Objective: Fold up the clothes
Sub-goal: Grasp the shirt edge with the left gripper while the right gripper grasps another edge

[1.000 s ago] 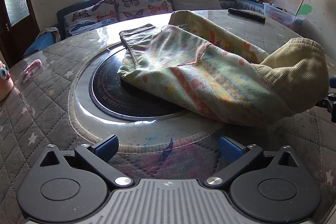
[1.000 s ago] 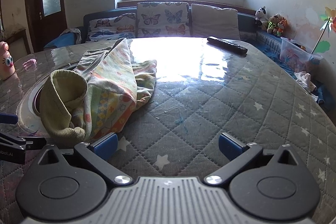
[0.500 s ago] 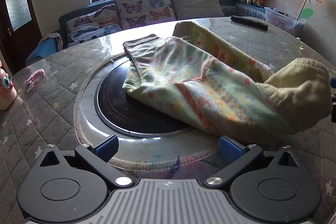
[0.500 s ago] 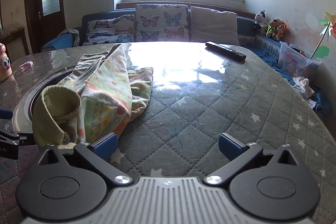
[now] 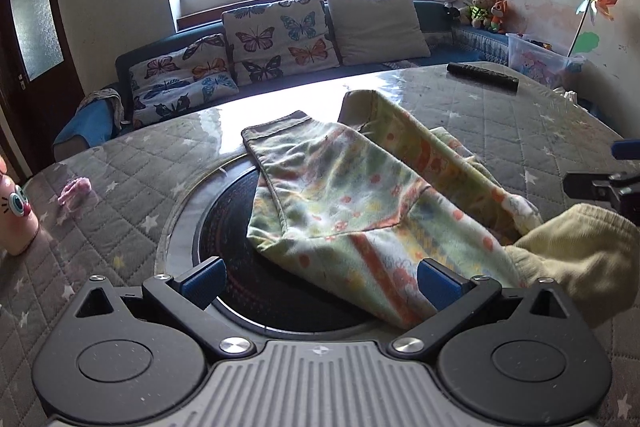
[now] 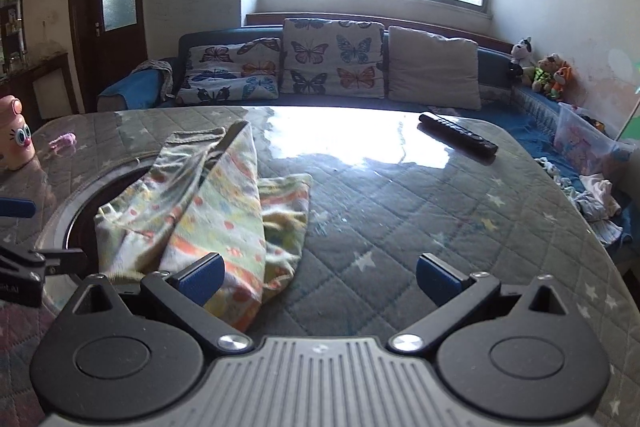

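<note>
A small pair of patterned pastel trousers [image 5: 360,211] lies crumpled on the round quilted table [image 5: 132,183], partly over the black centre disc [image 5: 236,239]. Its yellow ribbed cuff [image 5: 576,251] bulges at the right. My left gripper [image 5: 320,277] is open and empty just above the near edge of the cloth. My right gripper [image 6: 318,275] is open and empty; the trousers [image 6: 216,203] lie in front of its left finger. Each gripper shows at the edge of the other's view.
A black remote [image 6: 458,139] lies at the far right of the table. A pink toy bottle [image 6: 16,131] and a small pink item [image 6: 64,141] are at the left. A sofa with butterfly cushions [image 6: 332,61] stands behind. Clothes [image 6: 592,195] lie off the table's right.
Both grippers have moved forward and up over the table toward the trousers. The yellow cuff now lies lower and nearer to them. Both stay open.
</note>
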Motion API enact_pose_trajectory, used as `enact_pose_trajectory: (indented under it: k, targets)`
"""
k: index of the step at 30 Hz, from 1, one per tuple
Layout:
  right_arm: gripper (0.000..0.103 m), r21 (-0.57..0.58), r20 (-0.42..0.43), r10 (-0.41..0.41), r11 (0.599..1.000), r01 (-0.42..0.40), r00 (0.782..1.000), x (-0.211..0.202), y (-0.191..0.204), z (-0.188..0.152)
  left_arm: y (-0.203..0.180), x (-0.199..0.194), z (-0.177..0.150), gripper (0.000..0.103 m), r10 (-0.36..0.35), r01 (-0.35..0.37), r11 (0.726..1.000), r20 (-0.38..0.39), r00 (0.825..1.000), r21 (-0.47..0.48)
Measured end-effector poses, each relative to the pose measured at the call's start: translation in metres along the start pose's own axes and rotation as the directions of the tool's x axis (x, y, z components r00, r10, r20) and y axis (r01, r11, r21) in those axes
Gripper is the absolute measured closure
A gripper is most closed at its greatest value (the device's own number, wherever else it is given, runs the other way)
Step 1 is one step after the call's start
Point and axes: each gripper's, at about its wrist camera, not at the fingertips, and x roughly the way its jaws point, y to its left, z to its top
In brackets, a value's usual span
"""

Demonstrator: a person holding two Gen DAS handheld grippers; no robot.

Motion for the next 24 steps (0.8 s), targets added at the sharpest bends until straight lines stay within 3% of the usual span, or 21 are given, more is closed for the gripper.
enact_pose_trajectory:
  k: [14, 18, 23, 24]
  targets:
    - [0.016, -0.042, -0.068, 0.139, 0.989, -0.142, 0.988, 0.094, 0.034, 0.074, 0.013, 0.032, 0.015, 0.0, -0.003, 0.003, 1.0, -0.025, 1.0, -0.003]
    - [0.019, -0.084, -0.08, 0.132, 0.987, -0.139, 0.988, 0.121, 0.045, 0.086, 0.019, 0.039, 0.019, 0.0, -0.005, 0.005, 1.0, -0.027, 1.0, -0.019]
    - [0.036, -0.047, -0.127, 0.153, 0.986, -0.16, 0.98, 0.161, 0.047, 0.097, 0.024, 0.048, 0.029, 0.0, -0.014, 0.013, 0.999, -0.026, 1.0, -0.036]
    - [0.044, -0.038, -0.138, 0.158, 0.986, -0.165, 0.978, 0.168, 0.046, 0.096, 0.024, 0.05, 0.032, 0.0, -0.015, 0.014, 0.999, -0.024, 1.0, -0.038]
